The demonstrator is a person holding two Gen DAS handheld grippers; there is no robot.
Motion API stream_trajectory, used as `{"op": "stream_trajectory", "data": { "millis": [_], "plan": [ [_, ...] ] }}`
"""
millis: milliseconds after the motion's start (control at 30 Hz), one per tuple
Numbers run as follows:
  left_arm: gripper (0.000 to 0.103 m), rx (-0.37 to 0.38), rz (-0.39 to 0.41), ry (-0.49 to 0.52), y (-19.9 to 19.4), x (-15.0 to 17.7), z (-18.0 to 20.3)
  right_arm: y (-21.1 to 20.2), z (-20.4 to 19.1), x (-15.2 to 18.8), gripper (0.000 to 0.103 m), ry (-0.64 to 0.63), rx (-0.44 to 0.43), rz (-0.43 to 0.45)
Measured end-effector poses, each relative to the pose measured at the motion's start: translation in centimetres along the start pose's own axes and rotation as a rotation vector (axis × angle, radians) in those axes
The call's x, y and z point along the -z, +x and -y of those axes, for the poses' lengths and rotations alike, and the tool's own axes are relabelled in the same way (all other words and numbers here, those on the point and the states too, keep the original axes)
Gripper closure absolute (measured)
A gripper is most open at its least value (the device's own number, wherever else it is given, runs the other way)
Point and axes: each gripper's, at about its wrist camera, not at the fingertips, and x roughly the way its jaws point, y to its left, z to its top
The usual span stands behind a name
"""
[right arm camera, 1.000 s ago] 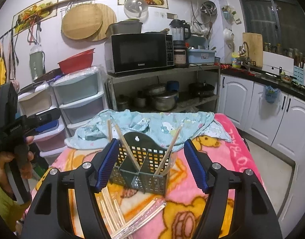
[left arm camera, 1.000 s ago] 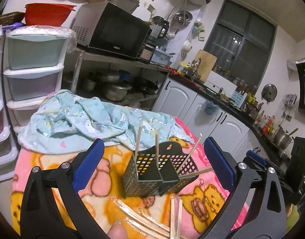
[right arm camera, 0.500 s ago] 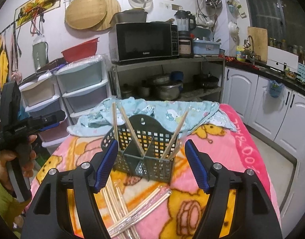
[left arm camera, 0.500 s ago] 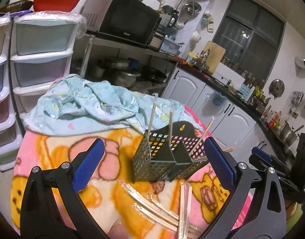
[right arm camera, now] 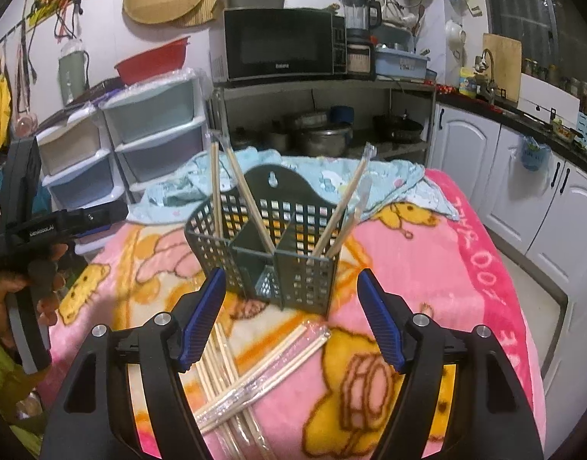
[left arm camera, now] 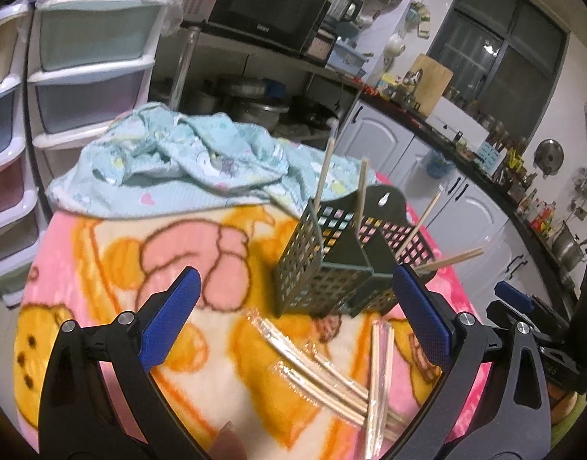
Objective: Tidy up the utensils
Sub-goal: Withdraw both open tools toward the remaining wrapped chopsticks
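Observation:
A dark green perforated utensil holder (left arm camera: 343, 268) (right arm camera: 270, 245) stands on the pink cartoon blanket (left arm camera: 113, 268) (right arm camera: 400, 253), with several wooden chopsticks upright in its compartments. More chopsticks in clear wrappers (left arm camera: 332, 379) (right arm camera: 251, 379) lie crossed on the blanket in front of it. My left gripper (left arm camera: 293, 322) is open and empty, above the loose chopsticks. My right gripper (right arm camera: 291, 318) is open and empty, just in front of the holder.
A crumpled light blue cloth (left arm camera: 178, 161) (right arm camera: 370, 176) lies behind the holder. Plastic drawer units (left arm camera: 75, 69) (right arm camera: 148, 142) stand to the left, a shelf with a microwave (right arm camera: 278, 44) and pots behind, white cabinets (right arm camera: 542, 199) to the right.
Both grippers have moved down and closer to the holder and the loose chopsticks. Both stay open and empty.

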Motion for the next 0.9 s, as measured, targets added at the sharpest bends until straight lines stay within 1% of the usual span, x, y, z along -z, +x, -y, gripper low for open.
{"op": "stream_trajectory", "data": {
  "millis": [567, 833, 867, 900],
  "plan": [
    [0.011, 0.000, -0.171, -0.011, 4.5, 3.6, -0.7, 3.9, 0.7, 2.9, 0.034, 0.017, 0.006, -0.139],
    [0.011, 0.021, -0.258, -0.032, 7.0, 5.6, -1.0, 5.5, 1.1, 4.0, 0.034, 0.026, 0.010, -0.184],
    [0.014, 0.024, -0.267, -0.035, 7.3, 5.7, -1.0, 5.7, 1.2, 4.1, 0.034, 0.028, 0.012, -0.190],
    [0.020, 0.026, -0.274, -0.040, 7.5, 5.9, -1.1, 6.0, 1.3, 4.3, 0.034, 0.032, 0.013, -0.198]
  ]
}}
